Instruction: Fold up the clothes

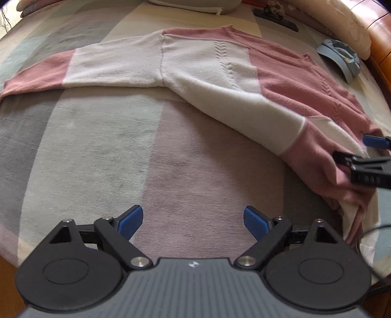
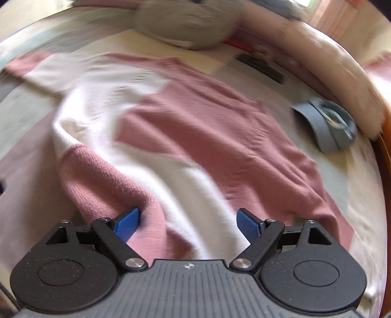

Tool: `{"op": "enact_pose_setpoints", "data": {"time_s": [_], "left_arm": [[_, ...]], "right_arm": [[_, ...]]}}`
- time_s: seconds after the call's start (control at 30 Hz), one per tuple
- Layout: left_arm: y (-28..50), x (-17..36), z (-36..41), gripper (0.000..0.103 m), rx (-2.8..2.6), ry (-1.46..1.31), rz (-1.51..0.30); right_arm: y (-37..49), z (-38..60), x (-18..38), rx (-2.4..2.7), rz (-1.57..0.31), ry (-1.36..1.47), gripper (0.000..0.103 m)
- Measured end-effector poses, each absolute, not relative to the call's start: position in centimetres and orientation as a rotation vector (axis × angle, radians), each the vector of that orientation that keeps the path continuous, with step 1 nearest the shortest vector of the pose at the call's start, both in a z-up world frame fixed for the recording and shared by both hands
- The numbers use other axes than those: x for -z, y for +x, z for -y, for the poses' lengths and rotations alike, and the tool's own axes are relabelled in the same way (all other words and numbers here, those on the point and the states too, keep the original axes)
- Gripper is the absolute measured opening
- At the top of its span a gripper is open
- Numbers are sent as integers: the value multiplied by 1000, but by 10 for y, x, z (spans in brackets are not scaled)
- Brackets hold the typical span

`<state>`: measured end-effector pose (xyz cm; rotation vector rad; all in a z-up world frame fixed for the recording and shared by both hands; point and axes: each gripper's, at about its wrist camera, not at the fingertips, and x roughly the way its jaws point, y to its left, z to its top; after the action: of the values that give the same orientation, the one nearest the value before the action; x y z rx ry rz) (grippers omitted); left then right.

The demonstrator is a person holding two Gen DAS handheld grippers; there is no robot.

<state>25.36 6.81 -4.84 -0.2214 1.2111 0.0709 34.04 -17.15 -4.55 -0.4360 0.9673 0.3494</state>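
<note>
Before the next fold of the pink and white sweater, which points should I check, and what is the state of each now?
1. Left hand-held gripper open, holding nothing: ok.
2. Right hand-held gripper open around the sweater sleeve cuff: ok; not yet shut.
3. Other sleeve lying flat and straight: ok.
4. Sweater body smooth: not ok, it bunches near the right hand-held gripper.
5. Blue cap apart from the sweater: ok.
6. Sharp right wrist view: not ok, blurred.

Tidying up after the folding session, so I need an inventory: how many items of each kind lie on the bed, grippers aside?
Pink and white knit sweater: 1
Blue cap: 1
Grey cushion: 1
Long dark object near the far edge, too unclear to name: 1
Total: 4
</note>
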Motion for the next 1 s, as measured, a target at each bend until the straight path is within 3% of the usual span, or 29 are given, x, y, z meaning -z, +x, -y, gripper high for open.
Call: {"op": "enact_pose_setpoints", "data": {"time_s": [0.17,0.57,1.0], "left_arm": [[261,49,-60,90,-33,-223,-1210],[282,58,-37,90,70,-218,-1226],[293,73,9,90,273,-199,-1274]], "right_arm": [[370,193,60,-330,-1044,-343,94],[358,257,37,-210,-1095,-113,94],[316,258,9,-327,-1014,-98,94]]}}
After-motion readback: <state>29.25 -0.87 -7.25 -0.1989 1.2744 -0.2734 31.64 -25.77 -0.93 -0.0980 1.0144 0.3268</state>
